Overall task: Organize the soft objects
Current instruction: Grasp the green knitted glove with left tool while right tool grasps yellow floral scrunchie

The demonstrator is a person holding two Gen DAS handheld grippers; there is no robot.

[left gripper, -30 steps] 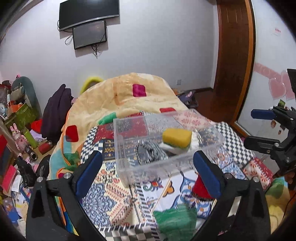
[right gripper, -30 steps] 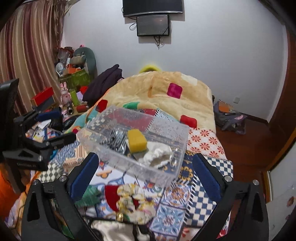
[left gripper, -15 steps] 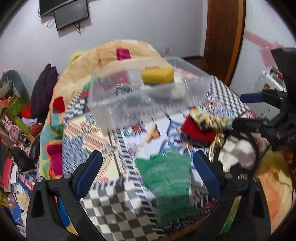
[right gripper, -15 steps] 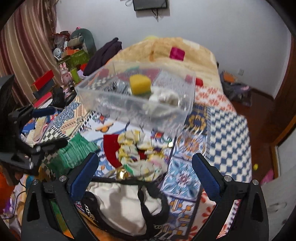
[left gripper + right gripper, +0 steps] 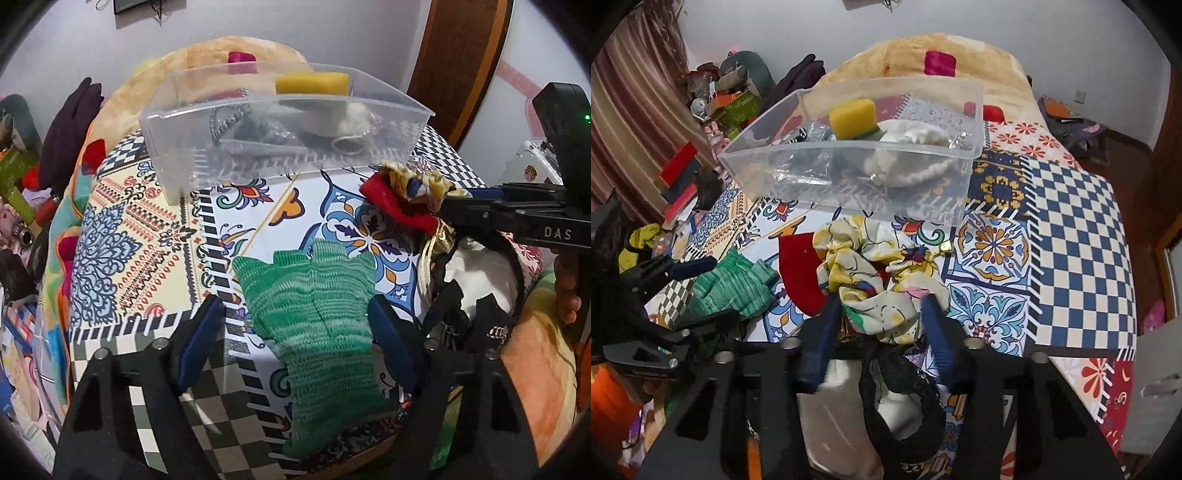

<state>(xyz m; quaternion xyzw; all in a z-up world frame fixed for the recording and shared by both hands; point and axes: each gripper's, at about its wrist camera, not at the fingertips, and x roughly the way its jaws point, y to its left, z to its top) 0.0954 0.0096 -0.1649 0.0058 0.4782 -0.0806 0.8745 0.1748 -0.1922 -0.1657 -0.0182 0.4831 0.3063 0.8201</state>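
Note:
A green knit glove [image 5: 317, 302] lies flat on the patterned cloth, and my left gripper [image 5: 295, 325] is open with one finger on each side of it. It also shows in the right wrist view [image 5: 735, 288]. My right gripper [image 5: 882, 314] has its jaws partly closed around a yellow floral scrunchie [image 5: 875, 280] that lies over a red cloth piece [image 5: 798, 273]. The scrunchie and red piece show in the left wrist view [image 5: 410, 188]. A clear plastic box [image 5: 849, 162] behind holds a yellow sponge [image 5: 853, 118] and a white fluffy item [image 5: 916, 136].
A black-and-white cloth item [image 5: 897, 398] lies under my right gripper at the table's front edge. The patterned tablecloth [image 5: 1078, 229] extends right. A cluttered shelf [image 5: 713, 99] is at the left, a blanket-covered mound [image 5: 923, 59] behind the box.
Both grippers have tilted down and moved in low over the table. The left now straddles the green glove. The right has narrowed its jaws around the floral scrunchie.

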